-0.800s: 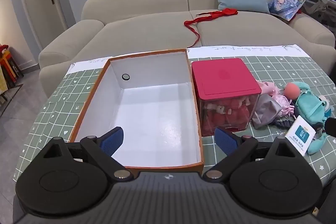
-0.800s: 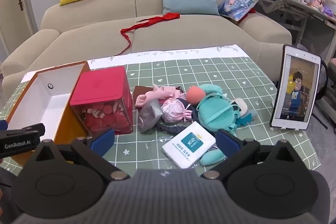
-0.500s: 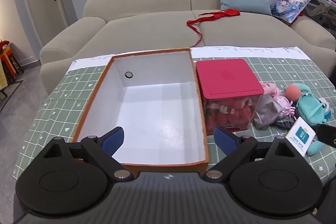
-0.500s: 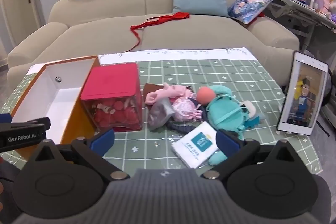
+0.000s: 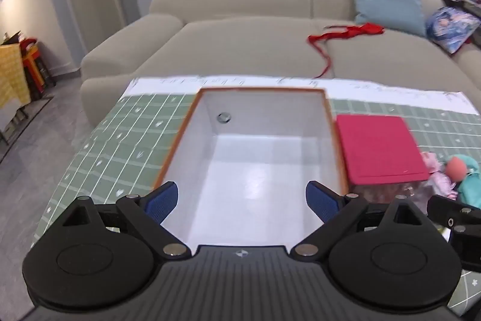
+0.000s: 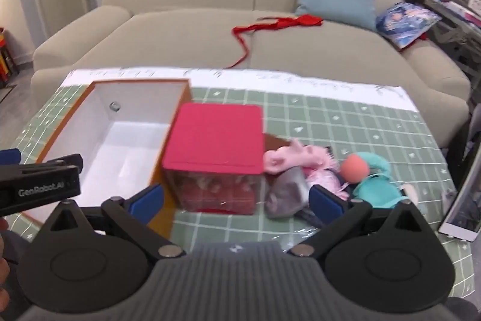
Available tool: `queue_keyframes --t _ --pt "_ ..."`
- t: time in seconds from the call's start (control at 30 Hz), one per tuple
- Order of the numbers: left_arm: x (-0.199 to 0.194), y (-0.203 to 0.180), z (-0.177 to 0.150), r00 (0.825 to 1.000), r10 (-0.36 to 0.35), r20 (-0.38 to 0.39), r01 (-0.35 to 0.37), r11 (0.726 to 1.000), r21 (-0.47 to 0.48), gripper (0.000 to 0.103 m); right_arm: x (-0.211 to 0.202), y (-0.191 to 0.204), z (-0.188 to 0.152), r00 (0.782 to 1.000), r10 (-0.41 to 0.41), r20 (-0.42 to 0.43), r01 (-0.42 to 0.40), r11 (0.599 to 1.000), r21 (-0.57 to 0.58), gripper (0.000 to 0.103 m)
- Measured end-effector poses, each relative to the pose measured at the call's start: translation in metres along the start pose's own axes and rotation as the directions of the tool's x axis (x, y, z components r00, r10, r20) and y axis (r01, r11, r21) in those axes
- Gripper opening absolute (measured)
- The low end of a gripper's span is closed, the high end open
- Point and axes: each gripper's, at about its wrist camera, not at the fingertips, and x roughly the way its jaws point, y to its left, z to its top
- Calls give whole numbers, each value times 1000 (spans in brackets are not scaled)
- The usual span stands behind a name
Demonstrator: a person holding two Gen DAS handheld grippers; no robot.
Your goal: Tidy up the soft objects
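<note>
Right wrist view: my right gripper (image 6: pixel 236 196) jaws fully spread, empty, over red-lidded box (image 6: pixel 214 137). Soft toys (image 6: pixel 303 167) heaped toward worktop right edge. Left gripper (image 5: pixel 240 202) likewise wide, empty, over white bin (image 5: pixel 255 158). Step: approach. Next: reach right, pinch one toy.

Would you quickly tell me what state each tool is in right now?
Left tool: open, holding nothing, above the white box.
Right tool: open, holding nothing.

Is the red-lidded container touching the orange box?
Cannot tell. In both wrist views the red-lidded container sits tight beside the orange box, but its lid hides the seam.
</note>
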Motion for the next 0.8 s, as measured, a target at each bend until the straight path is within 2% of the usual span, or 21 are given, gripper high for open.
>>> queue_keyframes --t 0.2,0.53,0.8 --pt "11 14 -5 996 18 -87 -20 999 -25 103 8 21 -1 998 33 -45 -34 999 -37 100" --pt "8 16 -1 995 -20 -98 17 999 -30 103 2 19 -2 999 21 -51 -22 999 -24 100" --pt "9 15 -1 995 -24 -98 21 999 -29 103 1 21 -3 998 16 -53 -17 1000 -24 100"
